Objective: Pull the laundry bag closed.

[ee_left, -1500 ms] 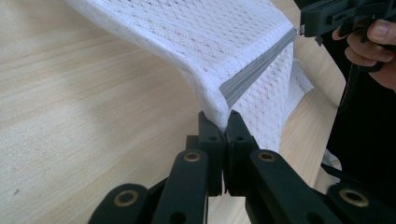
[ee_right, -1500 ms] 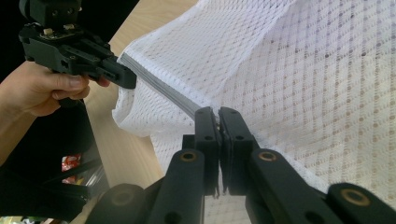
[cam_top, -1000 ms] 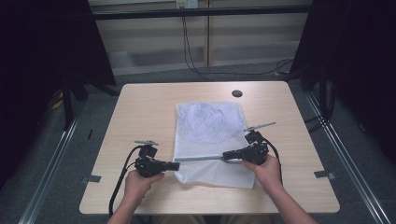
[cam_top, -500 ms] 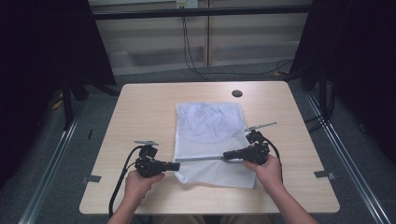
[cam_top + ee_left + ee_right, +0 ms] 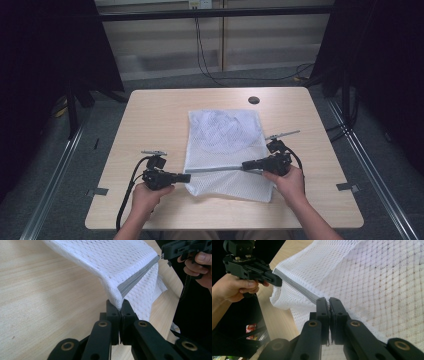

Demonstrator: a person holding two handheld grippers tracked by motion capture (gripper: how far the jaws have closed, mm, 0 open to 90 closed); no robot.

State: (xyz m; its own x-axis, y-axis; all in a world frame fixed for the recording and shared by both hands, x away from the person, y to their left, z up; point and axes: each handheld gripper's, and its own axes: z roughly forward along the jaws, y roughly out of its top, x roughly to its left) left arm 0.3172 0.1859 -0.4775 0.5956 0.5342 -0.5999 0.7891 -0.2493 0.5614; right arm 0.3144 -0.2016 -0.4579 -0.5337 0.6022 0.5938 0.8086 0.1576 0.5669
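Note:
A white mesh bag [image 5: 222,132] with a grey zipper [image 5: 215,169] lies flat in the middle of the table [image 5: 150,115]. My left gripper [image 5: 187,177] is shut on the bag's left edge at the zipper's end; its own view has the fabric [image 5: 112,260] pinched between the jaws [image 5: 119,303] and the zipper [image 5: 137,277] running away to the right gripper [image 5: 163,255]. My right gripper [image 5: 245,165] is shut on the zipper's other end [image 5: 329,301]. The zipper [image 5: 294,287] is stretched taut and lifted between the two, and the left gripper [image 5: 277,281] shows beyond it.
A round dark hole [image 5: 253,100] sits in the tabletop behind the bag. Bare wood lies left and right of the bag. Cables [image 5: 202,55] hang at the back wall, and metal rails [image 5: 370,165] run along the floor on both sides.

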